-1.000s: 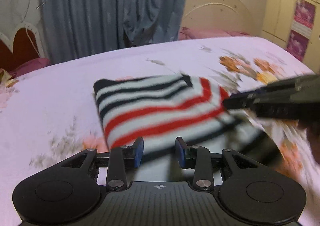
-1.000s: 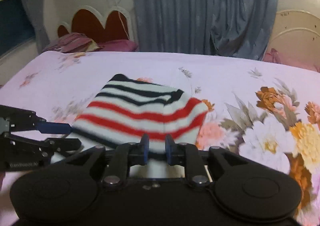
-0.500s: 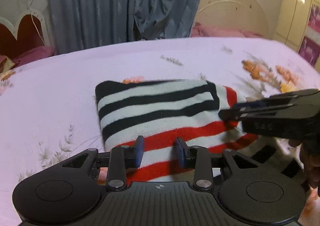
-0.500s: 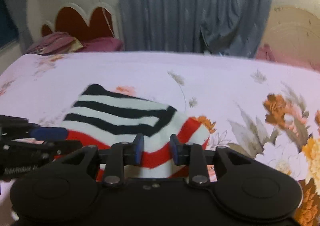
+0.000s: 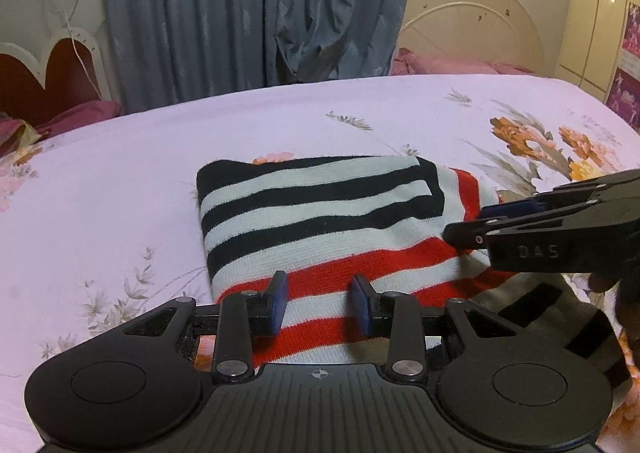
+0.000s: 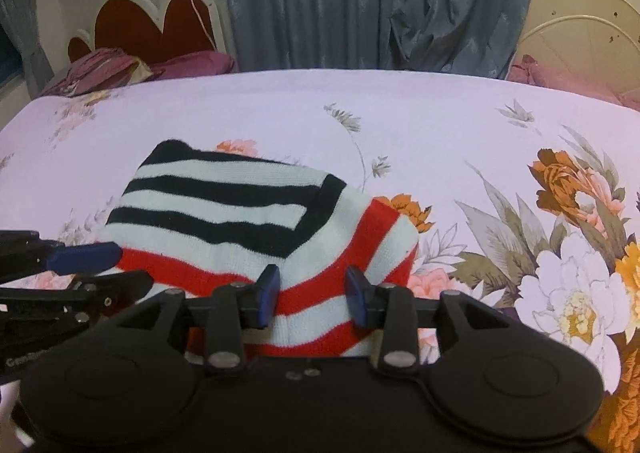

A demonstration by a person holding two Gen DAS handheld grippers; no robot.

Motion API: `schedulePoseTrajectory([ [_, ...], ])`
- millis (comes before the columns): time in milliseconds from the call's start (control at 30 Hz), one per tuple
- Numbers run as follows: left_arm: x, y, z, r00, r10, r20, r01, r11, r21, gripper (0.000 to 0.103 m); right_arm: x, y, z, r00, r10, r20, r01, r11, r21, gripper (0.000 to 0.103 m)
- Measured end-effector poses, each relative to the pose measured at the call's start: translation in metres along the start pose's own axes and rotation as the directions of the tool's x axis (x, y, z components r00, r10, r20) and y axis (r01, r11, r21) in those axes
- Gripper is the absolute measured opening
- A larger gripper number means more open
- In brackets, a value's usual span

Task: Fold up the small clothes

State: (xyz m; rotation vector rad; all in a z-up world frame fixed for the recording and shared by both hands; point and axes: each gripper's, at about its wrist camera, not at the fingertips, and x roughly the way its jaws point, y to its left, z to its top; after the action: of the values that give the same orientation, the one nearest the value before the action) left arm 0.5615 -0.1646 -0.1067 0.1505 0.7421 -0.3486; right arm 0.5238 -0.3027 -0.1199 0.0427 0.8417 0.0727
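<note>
2 blue-padded fingers of the left gripper (image 5: 320, 303) stand apart over the near edge of the folded striped sweater (image 5: 320, 221), which lies on the flowered bedsheet (image 5: 120, 193); nothing is pinched. From the right wrist, the right gripper (image 6: 312, 295) hangs over the sweater's red stripes, its jaws opening, cloth below them but unclamped.
</note>
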Motion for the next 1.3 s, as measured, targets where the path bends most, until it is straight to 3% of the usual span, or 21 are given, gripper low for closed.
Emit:
schedulePoseTrajectory([
  [33, -0.002, -0.001, 0.000, 1.000, 0.012, -0.001, -0.012, 1.000, 0.004, 0.041, -0.002, -0.001, 0.000, 1.000, 0.004, -0.007, -0.004, 1.000, -0.003, 0.041],
  [100, -0.011, -0.005, 0.000, 0.999, 0.041, 0.004, -0.041, 0.999, 0.021, 0.059, -0.013, -0.002, -0.001, 1.000, 0.015, 0.007, -0.015, 1.000, 0.004, 0.040],
  [133, -0.015, -0.006, -0.002, 0.999, 0.051, 0.007, -0.051, 0.998, 0.030, 0.075, -0.023, -0.003, -0.003, 0.998, 0.036, 0.042, -0.037, 0.999, 0.010, 0.039],
  [167, -0.020, -0.007, -0.006, 0.998, 0.061, 0.017, -0.062, 0.997, 0.040, 0.077, -0.032, -0.005, -0.006, 0.996, 0.048, 0.071, -0.049, 0.999, 0.020, 0.039],
  [333, -0.032, 0.007, -0.033, 0.998, 0.060, 0.025, -0.060, 0.998, -0.027, 0.078, -0.051, -0.010, -0.030, 0.996, 0.005, 0.090, -0.011, 0.997, 0.070, 0.038],
  [367, -0.032, 0.013, -0.036, 0.999, 0.053, 0.015, -0.052, 0.997, -0.058, 0.078, -0.046, -0.011, -0.036, 0.998, -0.010, 0.068, 0.005, 0.997, 0.079, 0.033],
  [400, -0.030, 0.017, -0.037, 0.999, 0.045, 0.008, -0.044, 0.995, -0.088, 0.078, -0.041, -0.010, -0.040, 0.999, 0.012, 0.039, -0.015, 0.997, 0.076, 0.025],
  [467, -0.028, 0.023, -0.038, 1.000, 0.028, -0.008, -0.029, 0.991, -0.134, 0.079, -0.038, -0.001, -0.044, 0.999, 0.010, 0.045, -0.009, 1.000, -0.009, 0.025],
  [600, -0.032, 0.022, -0.034, 0.999, 0.029, -0.024, -0.032, 0.992, -0.124, 0.080, -0.042, -0.013, -0.037, 0.999, 0.024, 0.039, -0.026, 0.999, 0.035, 0.024],
  [667, -0.042, 0.023, -0.035, 1.000, 0.028, -0.006, -0.029, 0.993, -0.113, 0.080, -0.058, -0.028, -0.039, 0.996, 0.024, 0.085, -0.034, 0.993, 0.117, 0.039],
  [700, -0.047, 0.025, -0.037, 1.000, 0.012, -0.003, -0.012, 0.993, -0.119, 0.080, -0.065, -0.039, -0.042, 0.993, 0.030, 0.110, -0.048, 0.985, 0.163, 0.067],
  [733, -0.050, 0.028, -0.039, 1.000, 0.006, -0.001, -0.006, 0.992, -0.128, 0.080, -0.068, -0.048, -0.046, 0.992, 0.046, 0.118, -0.069, 0.978, 0.196, 0.073],
  [767, -0.052, 0.030, -0.040, 1.000, 0.003, 0.000, -0.003, 0.990, -0.141, 0.081, -0.068, -0.057, -0.050, 0.992, 0.063, 0.105, -0.086, 0.970, 0.228, 0.067],
  [800, -0.052, 0.031, -0.040, 1.000, -0.002, -0.002, 0.001, 0.988, -0.156, 0.081, -0.066, -0.064, -0.054, 0.993, 0.088, 0.083, -0.106, 0.960, 0.258, 0.054],
  [833, -0.051, 0.034, -0.041, 1.000, -0.012, -0.008, 0.010, 0.983, -0.183, 0.083, -0.062, -0.070, -0.057, 0.990, 0.127, 0.067, -0.141, 0.949, 0.283, 0.052],
  [900, -0.048, 0.038, -0.043, 0.999, -0.031, -0.024, 0.025, 0.972, -0.236, 0.087, -0.055, -0.077, -0.062, 0.978, 0.200, 0.057, -0.208, 0.921, 0.331, 0.053],
  [1000, -0.041, 0.039, -0.047, 0.997, -0.062, -0.044, 0.047, 0.956, -0.288, 0.091, -0.045, -0.084, -0.070, 0.960, 0.272, 0.069, -0.276, 0.873, 0.402, 0.068],
  [1200, -0.024, 0.048, -0.054, 0.984, -0.164, -0.069, 0.124, 0.909, -0.398, 0.091, -0.022, -0.104, -0.081, 0.899, 0.430, 0.081, -0.408, 0.759, 0.508, 0.068],
  [1300, -0.016, 0.049, -0.056, 0.980, -0.185, -0.069, 0.139, 0.895, -0.424, 0.091, -0.014, -0.104, -0.077, 0.873, 0.485, 0.061, -0.450, 0.748, 0.488, 0.064],
])
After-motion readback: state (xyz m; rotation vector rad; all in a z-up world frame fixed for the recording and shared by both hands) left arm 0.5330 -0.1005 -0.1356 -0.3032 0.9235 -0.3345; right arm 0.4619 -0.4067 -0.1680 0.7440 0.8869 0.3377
